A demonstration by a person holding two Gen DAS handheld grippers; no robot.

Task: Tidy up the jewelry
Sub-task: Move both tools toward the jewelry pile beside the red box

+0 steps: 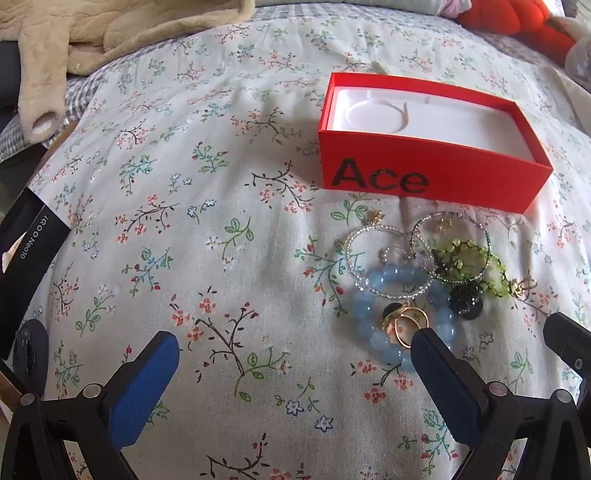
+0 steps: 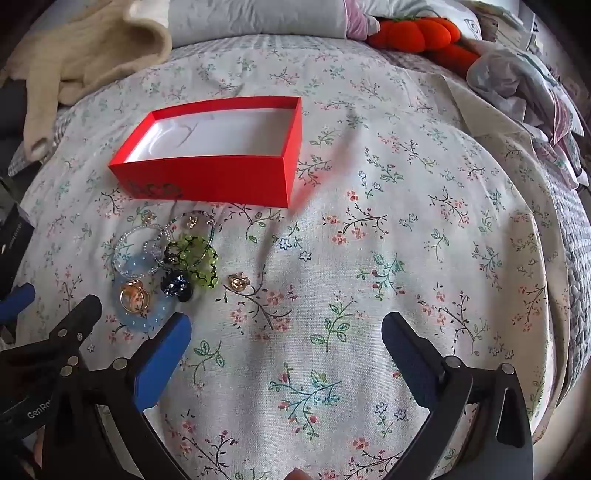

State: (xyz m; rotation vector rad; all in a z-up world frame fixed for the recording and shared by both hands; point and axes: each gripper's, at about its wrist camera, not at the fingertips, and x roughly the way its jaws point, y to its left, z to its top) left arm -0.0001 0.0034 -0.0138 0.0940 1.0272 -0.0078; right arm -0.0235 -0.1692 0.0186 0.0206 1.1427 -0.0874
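An open red box [image 1: 436, 184] marked "Ace" with a white insert sits on the floral bedspread; it also shows in the right wrist view [image 2: 207, 177]. In front of it lies a pile of jewelry: a blue bead bracelet [image 1: 373, 295] [image 2: 147, 317], gold rings [image 1: 406, 325] [image 2: 133, 295], clear bead hoops [image 1: 369, 236], a green bead bracelet [image 1: 469, 258] [image 2: 192, 254], a dark beaded piece [image 1: 467, 301] [image 2: 176, 284] and a small gold earring [image 2: 238, 281]. My left gripper [image 1: 295, 343] is open, its right finger beside the gold rings. My right gripper [image 2: 286, 328] is open, to the right of the pile.
A beige fleece garment [image 1: 74, 44] lies at the back left. An orange plush [image 2: 417, 31] and crumpled clothes [image 2: 517, 81] lie at the back right. A black box [image 1: 26, 243] lies at the left bed edge.
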